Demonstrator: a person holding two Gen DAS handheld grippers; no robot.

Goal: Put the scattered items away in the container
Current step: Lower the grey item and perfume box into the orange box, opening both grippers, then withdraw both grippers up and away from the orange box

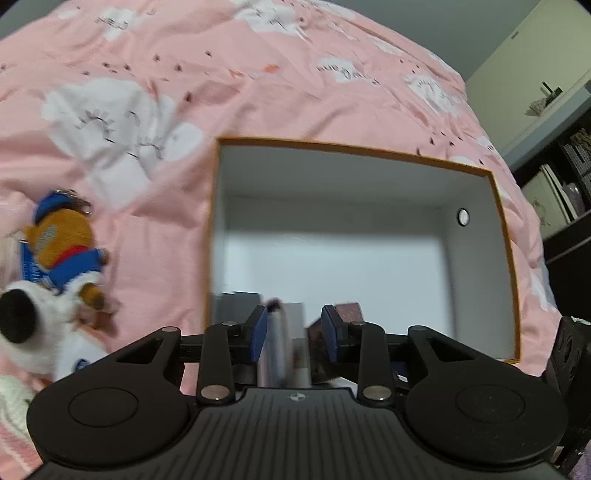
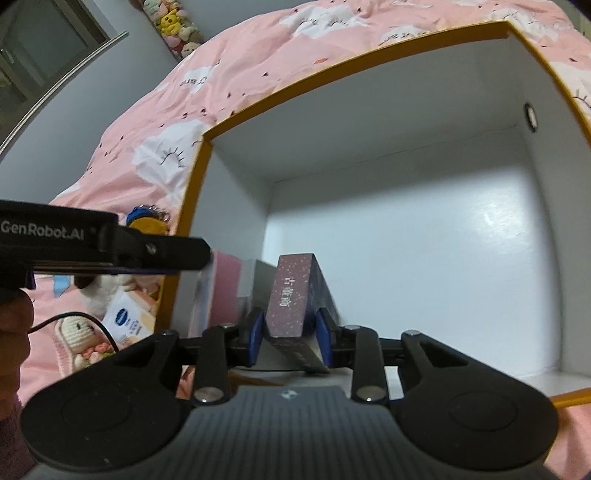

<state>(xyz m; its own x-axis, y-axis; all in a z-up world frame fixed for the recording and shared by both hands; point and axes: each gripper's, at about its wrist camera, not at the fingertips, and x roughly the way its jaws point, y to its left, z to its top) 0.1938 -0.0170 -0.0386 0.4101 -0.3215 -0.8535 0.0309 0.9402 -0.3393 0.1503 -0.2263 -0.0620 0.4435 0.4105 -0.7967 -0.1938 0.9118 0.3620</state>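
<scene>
Both tools inside the orange-rimmed box (image 2: 280, 99)

Right tool (image 2: 290, 341) clamps a speckled maroon box (image 2: 291, 295); left tool (image 1: 295, 332) stands partly open around a blurred pale item (image 1: 277, 343), grip uncertain.

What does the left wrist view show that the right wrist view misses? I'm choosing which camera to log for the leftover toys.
Only the left wrist view shows the whole orange plush in blue, the dog plush and the shelves. Only the right wrist view shows the right gripper shut on the maroon box, the crochet bunny, the white packet and the plush row. Both show the orange-rimmed box on the pink bedding.
</scene>
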